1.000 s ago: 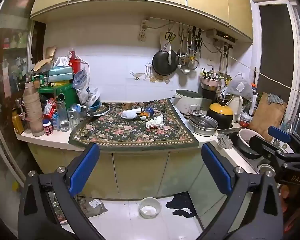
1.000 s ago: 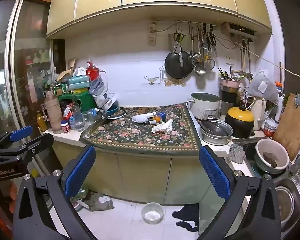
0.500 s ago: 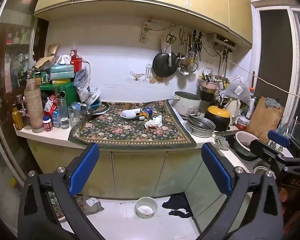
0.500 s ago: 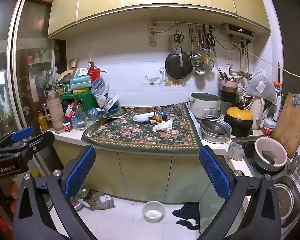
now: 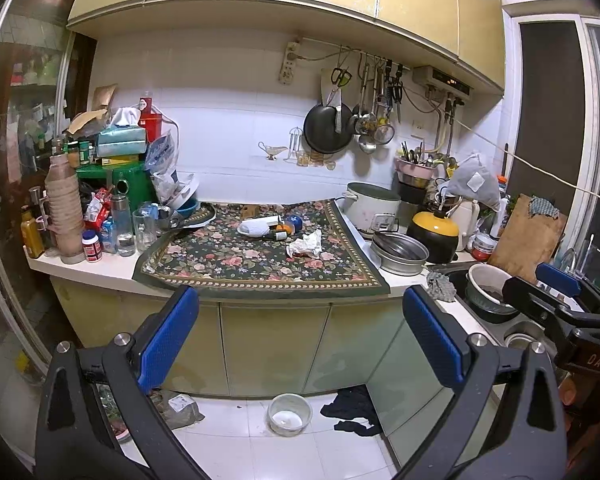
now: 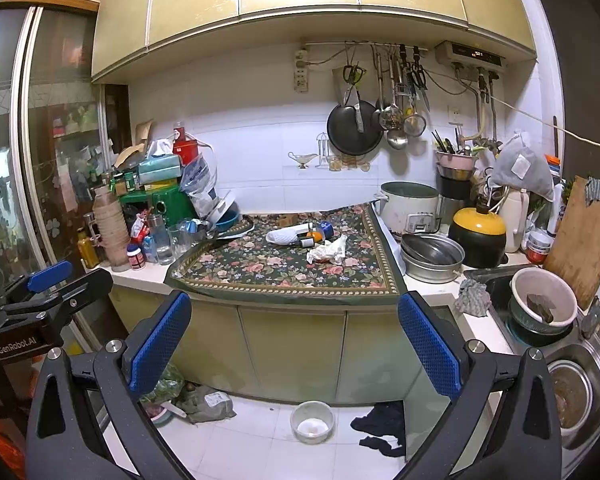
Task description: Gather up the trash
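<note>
A crumpled white tissue [image 5: 305, 245] lies on the flowered cloth [image 5: 236, 264] on the counter; it also shows in the right wrist view [image 6: 327, 250]. Behind it lie a white bottle [image 5: 256, 226], a small dark bottle and a blue-capped item [image 5: 292, 222]. My left gripper [image 5: 300, 342] is open and empty, well back from the counter. My right gripper [image 6: 296, 344] is open and empty too, at about the same distance. Each gripper shows at the edge of the other's view.
Left of the cloth stand jars, glasses and stacked cups [image 5: 66, 216]. At the right are a rice cooker [image 5: 370, 208], metal pans [image 5: 398, 252] and a sink [image 6: 572, 384] with bowls. On the floor lie a white bowl [image 5: 289, 414], a dark rag and a bag.
Both grippers have drawn back and risen slightly, so the counter looks a little smaller and lower. Nothing on the counter has moved.
</note>
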Motion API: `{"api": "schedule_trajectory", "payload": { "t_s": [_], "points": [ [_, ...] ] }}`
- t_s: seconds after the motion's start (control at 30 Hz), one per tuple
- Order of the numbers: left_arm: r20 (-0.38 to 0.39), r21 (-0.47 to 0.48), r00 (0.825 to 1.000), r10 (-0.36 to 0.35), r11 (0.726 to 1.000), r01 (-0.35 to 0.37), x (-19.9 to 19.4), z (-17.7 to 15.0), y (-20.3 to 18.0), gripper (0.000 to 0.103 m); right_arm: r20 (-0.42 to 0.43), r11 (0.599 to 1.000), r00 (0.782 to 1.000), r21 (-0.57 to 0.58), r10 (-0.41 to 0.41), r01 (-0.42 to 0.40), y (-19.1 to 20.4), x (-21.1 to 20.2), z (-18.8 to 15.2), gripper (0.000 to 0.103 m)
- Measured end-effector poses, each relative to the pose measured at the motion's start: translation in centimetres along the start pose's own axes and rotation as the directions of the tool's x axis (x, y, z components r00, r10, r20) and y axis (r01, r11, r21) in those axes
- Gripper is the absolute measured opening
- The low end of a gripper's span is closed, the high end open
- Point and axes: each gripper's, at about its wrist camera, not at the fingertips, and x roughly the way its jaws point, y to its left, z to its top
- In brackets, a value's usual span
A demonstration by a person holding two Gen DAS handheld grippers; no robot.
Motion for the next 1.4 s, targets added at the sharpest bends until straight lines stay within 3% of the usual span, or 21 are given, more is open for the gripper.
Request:
{"api": "schedule_trajectory", "payload": {
  "t_s": [1.4],
  "points": [
    [-0.004,-0.018,1.000,-0.012,1.000,0.012,1.7,-0.1,1.0,0.102,0.009,1.000,1.000,0.007,0.013,-0.013,1.2,1.1,0.0,0.103]
  ]
}}
